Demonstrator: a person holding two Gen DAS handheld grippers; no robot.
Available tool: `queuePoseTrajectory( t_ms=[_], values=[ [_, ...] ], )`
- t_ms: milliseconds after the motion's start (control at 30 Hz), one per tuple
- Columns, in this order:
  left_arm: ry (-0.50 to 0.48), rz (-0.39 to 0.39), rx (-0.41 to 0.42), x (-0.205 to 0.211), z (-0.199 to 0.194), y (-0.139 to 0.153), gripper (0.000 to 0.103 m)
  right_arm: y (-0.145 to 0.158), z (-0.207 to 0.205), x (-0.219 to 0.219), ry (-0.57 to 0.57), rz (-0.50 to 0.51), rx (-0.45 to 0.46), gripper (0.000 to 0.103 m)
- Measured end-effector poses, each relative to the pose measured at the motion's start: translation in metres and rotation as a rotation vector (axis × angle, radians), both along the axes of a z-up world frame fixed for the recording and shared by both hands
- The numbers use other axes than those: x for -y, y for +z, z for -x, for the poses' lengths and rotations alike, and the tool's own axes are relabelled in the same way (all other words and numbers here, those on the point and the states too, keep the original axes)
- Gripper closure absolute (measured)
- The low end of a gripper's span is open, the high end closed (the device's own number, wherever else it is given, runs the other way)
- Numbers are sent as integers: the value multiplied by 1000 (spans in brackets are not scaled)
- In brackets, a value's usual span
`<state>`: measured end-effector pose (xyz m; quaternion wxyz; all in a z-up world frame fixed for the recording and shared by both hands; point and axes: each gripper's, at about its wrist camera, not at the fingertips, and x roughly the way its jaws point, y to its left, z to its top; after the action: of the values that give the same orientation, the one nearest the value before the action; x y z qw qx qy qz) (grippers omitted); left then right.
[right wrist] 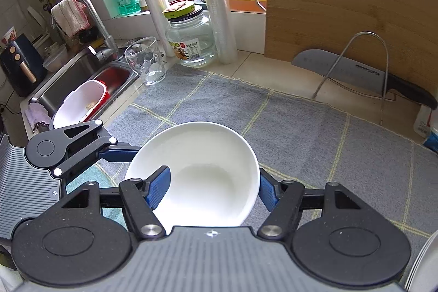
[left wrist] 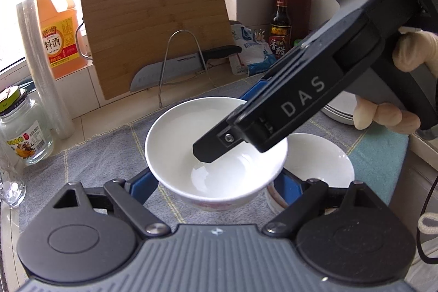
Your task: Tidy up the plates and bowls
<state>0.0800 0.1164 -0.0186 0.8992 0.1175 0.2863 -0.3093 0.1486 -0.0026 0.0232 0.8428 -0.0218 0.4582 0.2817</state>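
I carry the bowl (left wrist: 216,149) above the mat (right wrist: 301,122), my right gripper (right wrist: 213,189) clamped across its rim and my left gripper (left wrist: 216,190) pinching its sides, and should keep it level.

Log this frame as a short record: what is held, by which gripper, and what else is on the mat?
held: bowl
left gripper: fingers on opposite sides of bowl
right gripper: one finger inside bowl, one outside its rim
mat: second bowl sits on it
plates: stack, far right in left wrist view
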Motion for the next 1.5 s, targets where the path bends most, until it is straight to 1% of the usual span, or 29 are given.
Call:
queuePoseTrajectory(
  t_ms=[267,567,733,967,1300,1500],
  values=[
    [-82,-6,8,30,15,3,13,4,30,38,-70,-5,13,30],
    [-131,-12,-8,57,28,-5,13,1,53,67,-117,0,11,30],
    [-134,-22,-38,67,28,-14,13,-8,56,77,-122,5,-5,30],
    [-137,-34,-71,72,23,-17,13,-20,56,86,-136,-9,-35,30],
    [-134,-44,-96,74,18,-19,13,-27,55,89,-133,-18,-41,30],
    [-141,-51,-96,74,18,-18,12,-30,56,87,-130,-3,-38,30]
  ],
)
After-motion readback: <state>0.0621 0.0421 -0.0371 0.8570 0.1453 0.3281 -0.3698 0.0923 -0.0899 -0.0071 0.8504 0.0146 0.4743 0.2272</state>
